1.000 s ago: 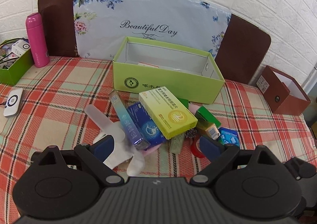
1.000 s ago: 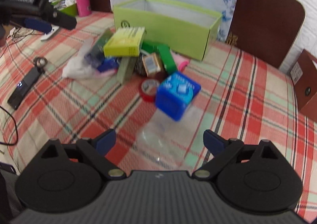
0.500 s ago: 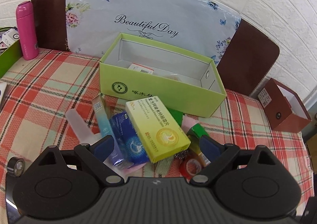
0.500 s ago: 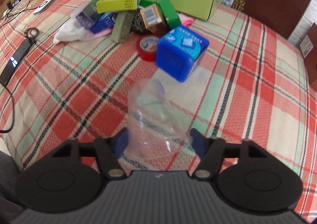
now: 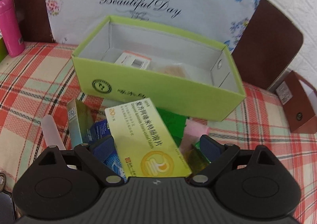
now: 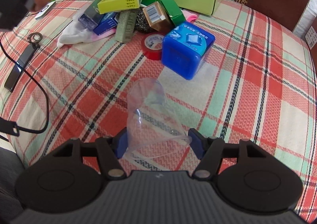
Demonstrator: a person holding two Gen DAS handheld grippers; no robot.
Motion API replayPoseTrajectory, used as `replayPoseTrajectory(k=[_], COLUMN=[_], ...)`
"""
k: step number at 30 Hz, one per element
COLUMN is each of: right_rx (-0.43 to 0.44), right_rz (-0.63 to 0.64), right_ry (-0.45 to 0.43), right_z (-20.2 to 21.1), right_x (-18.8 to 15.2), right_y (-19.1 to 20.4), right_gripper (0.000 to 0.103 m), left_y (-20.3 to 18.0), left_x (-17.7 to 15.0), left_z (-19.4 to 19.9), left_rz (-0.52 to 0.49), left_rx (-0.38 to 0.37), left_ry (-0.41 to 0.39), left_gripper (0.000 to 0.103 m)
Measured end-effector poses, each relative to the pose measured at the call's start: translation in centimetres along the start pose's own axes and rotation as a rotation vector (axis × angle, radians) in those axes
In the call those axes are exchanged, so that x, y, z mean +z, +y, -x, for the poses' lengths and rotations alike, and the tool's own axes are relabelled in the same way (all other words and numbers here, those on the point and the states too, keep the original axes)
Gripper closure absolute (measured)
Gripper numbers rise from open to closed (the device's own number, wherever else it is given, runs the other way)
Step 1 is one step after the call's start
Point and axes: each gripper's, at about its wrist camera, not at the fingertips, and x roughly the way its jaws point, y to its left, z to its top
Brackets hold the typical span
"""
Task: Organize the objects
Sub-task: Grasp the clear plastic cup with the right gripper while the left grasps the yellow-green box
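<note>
Left gripper (image 5: 156,144): jaws wide, straddling the yellow-green medicine box (image 5: 146,138) on top of the pile. Box sits between the blue pads, angled, no pad contact visible. Nothing held.

Pile sits just in front of the open green storage box (image 5: 158,89), which already has a white carton (image 5: 134,61) inside. Pink bottle (image 5: 10,30) stands far left on the plaid cloth (image 6: 257,85).

How I'd do the left step: square the jaws to the box's long edges before closing, since it lies skewed and would twist out. Grip the 2 long sides and lift straight up so the blue carton (image 5: 103,131) under it doesn't drag along.

Right gripper (image 6: 157,141): jaws about half open, both pads against the rim end of a clear plastic cup (image 6: 150,113) lying on its side on the cloth. Looks gripped; the rim appears squashed to an oval. Thin plastic, so my call is no more squeeze, or it buckles and slips.

Further out in the right view: blue cube box (image 6: 186,49), red tape roll (image 6: 153,45) touching it, then the pile.

The cup probably goes to the green box, well apart from it now.
</note>
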Motion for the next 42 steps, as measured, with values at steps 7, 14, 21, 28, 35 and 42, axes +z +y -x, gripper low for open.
replayPoseTrajectory(k=[7,14,21,28,35,42], right_rx=[0.055,0.12,0.154,0.137,0.145,0.156], right_rz=[-0.064,-0.102,-0.046,-0.108,-0.108,-0.114], right_ry=[0.003,-0.018,0.011,0.016,0.022,-0.021], right_z=[-0.1,-0.9,-2.1,-1.9,-2.0,-0.8], right_x=[0.7,3.5,4.9,4.3,4.2,4.2], right_y=[-0.8,-0.7,0.8,-0.3,-0.2,-0.3], right_gripper=[0.04,0.04,0.04,0.04,0.04,0.04], left_y=[3.6,6.2,5.9,5.0,3.7,4.8], left_x=[-1.5,-5.1,-4.2,-5.3,-6.1,-5.8], left_z=[0.8,3.1,1.7,2.3,0.2,2.7], left_rz=[-0.028,-0.097,-0.052,-0.073,-0.129,-0.091], left_rx=[-0.058,-0.052,0.025,-0.006,0.035,-0.093], left_ry=[0.056,0.083,0.121,0.155,0.186,0.184], left_gripper=[0.026,0.03,0.028,0.022,0.034,0.034])
